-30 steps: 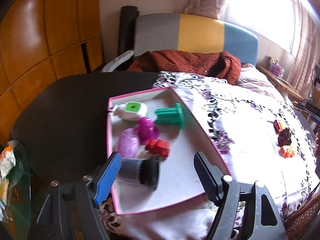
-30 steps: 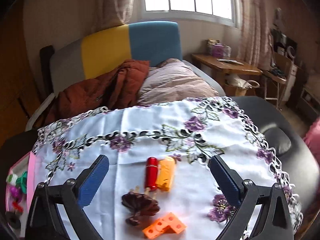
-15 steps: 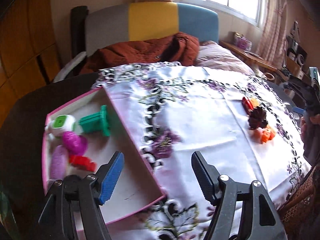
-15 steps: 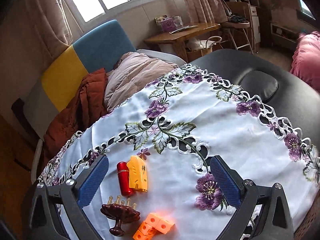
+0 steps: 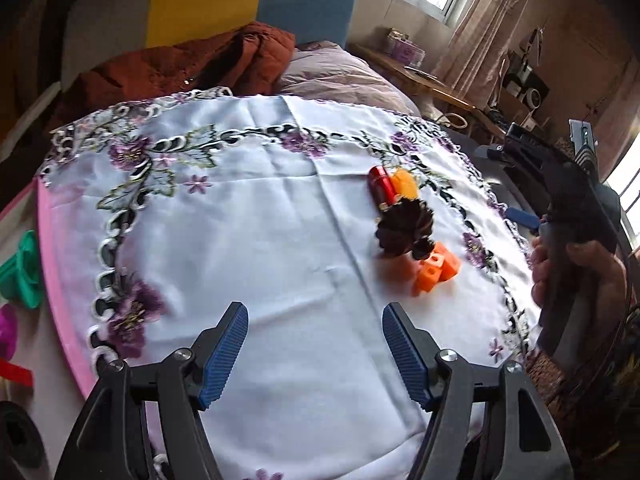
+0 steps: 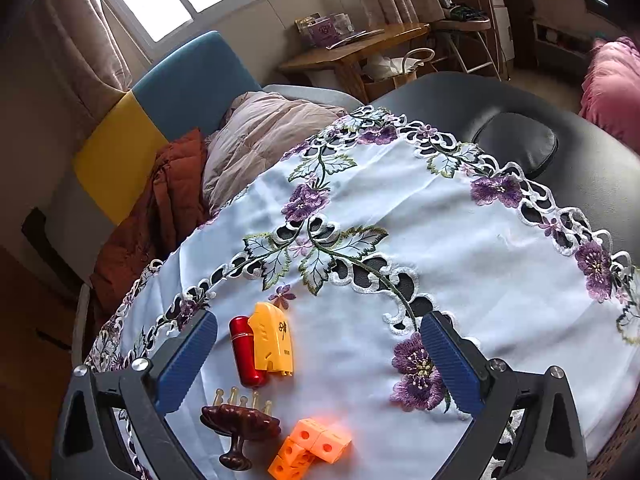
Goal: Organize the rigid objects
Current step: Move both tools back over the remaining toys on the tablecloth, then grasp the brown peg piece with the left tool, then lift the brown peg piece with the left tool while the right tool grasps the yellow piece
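Four loose toys lie together on the white embroidered cloth (image 5: 280,208): a red cylinder (image 6: 246,352), a yellow plastic piece (image 6: 274,340), a dark brown spiked brush (image 6: 240,428) and joined orange cubes (image 6: 310,450). My right gripper (image 6: 316,362) hangs open just above them, the red cylinder and yellow piece near its left finger. My left gripper (image 5: 314,354) is open and empty over bare cloth, short of the same group: red cylinder (image 5: 378,186), brush (image 5: 404,226), orange cubes (image 5: 434,268). The pink box (image 5: 52,280) sits at its left.
The box holds a green piece (image 5: 22,276), a magenta one (image 5: 6,330) and a dark cylinder (image 5: 16,440). A hand (image 5: 540,272) grips the right tool at the table's right edge. A couch with a rust blanket (image 6: 168,208) stands behind; black padded table (image 6: 520,144) borders the cloth.
My left gripper let go of the dark cylinder in the pink box, then swung right across the cloth toward the toys. The right gripper rolled and dropped slightly over them.
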Action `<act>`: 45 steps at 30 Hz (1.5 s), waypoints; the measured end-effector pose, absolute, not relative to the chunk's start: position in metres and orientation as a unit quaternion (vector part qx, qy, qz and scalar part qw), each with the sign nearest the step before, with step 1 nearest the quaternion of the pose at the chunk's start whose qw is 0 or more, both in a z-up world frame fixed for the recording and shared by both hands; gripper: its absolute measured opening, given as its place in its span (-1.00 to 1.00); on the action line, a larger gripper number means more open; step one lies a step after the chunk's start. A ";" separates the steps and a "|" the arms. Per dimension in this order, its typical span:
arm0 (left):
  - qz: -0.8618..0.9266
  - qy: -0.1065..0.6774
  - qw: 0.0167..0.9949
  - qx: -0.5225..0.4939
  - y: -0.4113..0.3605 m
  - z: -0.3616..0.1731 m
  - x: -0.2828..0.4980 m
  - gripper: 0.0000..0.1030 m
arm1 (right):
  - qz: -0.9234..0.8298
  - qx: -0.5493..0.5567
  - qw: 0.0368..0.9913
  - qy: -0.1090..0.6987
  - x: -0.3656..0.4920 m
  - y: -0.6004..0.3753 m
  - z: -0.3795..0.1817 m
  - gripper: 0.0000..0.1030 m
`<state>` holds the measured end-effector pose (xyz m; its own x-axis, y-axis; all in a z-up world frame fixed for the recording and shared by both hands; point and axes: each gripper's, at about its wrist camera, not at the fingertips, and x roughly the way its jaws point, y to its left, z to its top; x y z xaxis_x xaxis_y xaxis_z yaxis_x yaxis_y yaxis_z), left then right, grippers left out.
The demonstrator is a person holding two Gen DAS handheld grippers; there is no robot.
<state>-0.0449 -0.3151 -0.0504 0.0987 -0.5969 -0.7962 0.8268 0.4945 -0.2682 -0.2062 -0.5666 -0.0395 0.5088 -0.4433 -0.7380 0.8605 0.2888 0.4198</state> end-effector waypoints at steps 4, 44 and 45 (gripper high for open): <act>-0.524 0.457 0.709 0.118 -0.359 -0.043 -0.052 0.44 | -0.425 0.424 0.761 0.245 -0.208 -0.569 -0.040 0.99; -0.483 0.456 0.738 0.117 -0.290 -0.085 -0.043 -0.07 | -0.369 0.416 0.753 0.351 -0.163 -0.569 -0.069 0.28; -0.483 0.457 0.738 0.115 -0.289 -0.086 -0.042 -0.08 | -0.367 0.408 0.755 0.359 -0.156 -0.569 -0.070 0.28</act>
